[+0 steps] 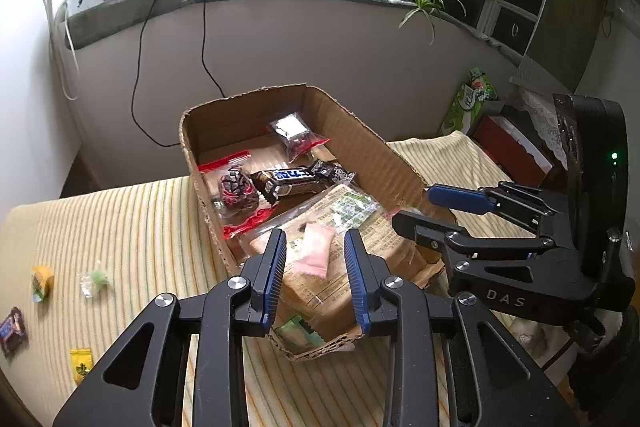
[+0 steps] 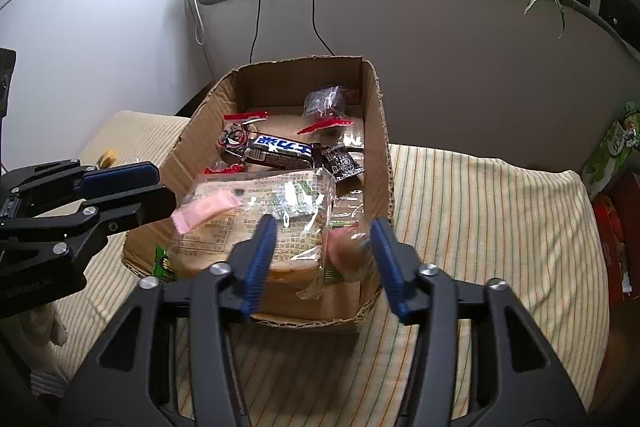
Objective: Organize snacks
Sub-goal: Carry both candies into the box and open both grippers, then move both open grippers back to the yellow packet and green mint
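An open cardboard box (image 1: 240, 103) (image 2: 300, 65) stands on the striped cloth. It holds a bagged bread loaf (image 1: 360, 227) (image 2: 260, 203), a dark chocolate bar (image 1: 292, 179) (image 2: 280, 147) and red-edged clear packets. My left gripper (image 1: 316, 279) (image 2: 158, 187) is open over the box's near end. A pink packet (image 1: 314, 253) (image 2: 204, 213) lies on the bread bag between its fingers, clear of both pads. My right gripper (image 2: 324, 263) (image 1: 414, 207) is open over the box's near right corner. A blurred pinkish clear-wrapped piece (image 2: 344, 251) shows between its fingers, and no pad presses on it.
Loose snacks lie on the cloth left of the box: an orange one (image 1: 42, 281), a green candy (image 1: 94, 279), a yellow packet (image 1: 82, 365), a dark one (image 1: 12, 331). A green pack (image 2: 616, 147) and red box (image 1: 508, 147) sit right. Cables hang down the wall behind.
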